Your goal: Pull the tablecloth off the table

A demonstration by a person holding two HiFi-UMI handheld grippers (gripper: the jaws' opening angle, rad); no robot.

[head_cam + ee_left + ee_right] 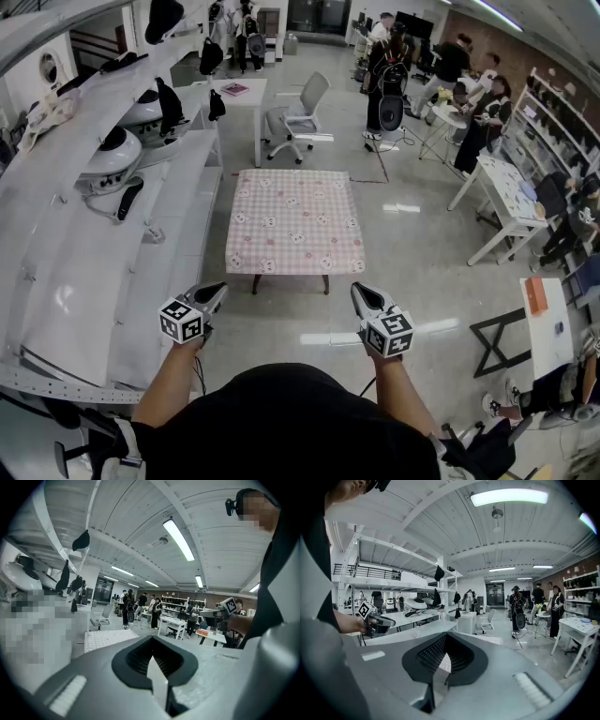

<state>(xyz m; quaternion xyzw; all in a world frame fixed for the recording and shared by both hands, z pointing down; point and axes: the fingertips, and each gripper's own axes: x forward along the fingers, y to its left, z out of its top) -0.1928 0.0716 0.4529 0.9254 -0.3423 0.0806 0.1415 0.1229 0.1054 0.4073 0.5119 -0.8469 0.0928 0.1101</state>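
Note:
A pink checked tablecloth [294, 221] with small printed figures covers a low table in the middle of the floor, some way ahead of me. It hangs over the near edge, with the table's dark legs [255, 282] showing below. My left gripper [214, 292] and right gripper [366, 292] are held side by side close to my body, well short of the cloth, both shut and empty. In the left gripper view the jaws [152, 658] meet, and the cloth [105, 639] lies far off. The right gripper view shows its jaws [445, 660] together too.
Long white benches [112, 234] with helmet-like devices run along the left. An office chair [300, 117] stands behind the table. White desks [506, 202], a black frame [497, 337] and an orange box [535, 294] are at the right, with people [389, 75] standing at the back.

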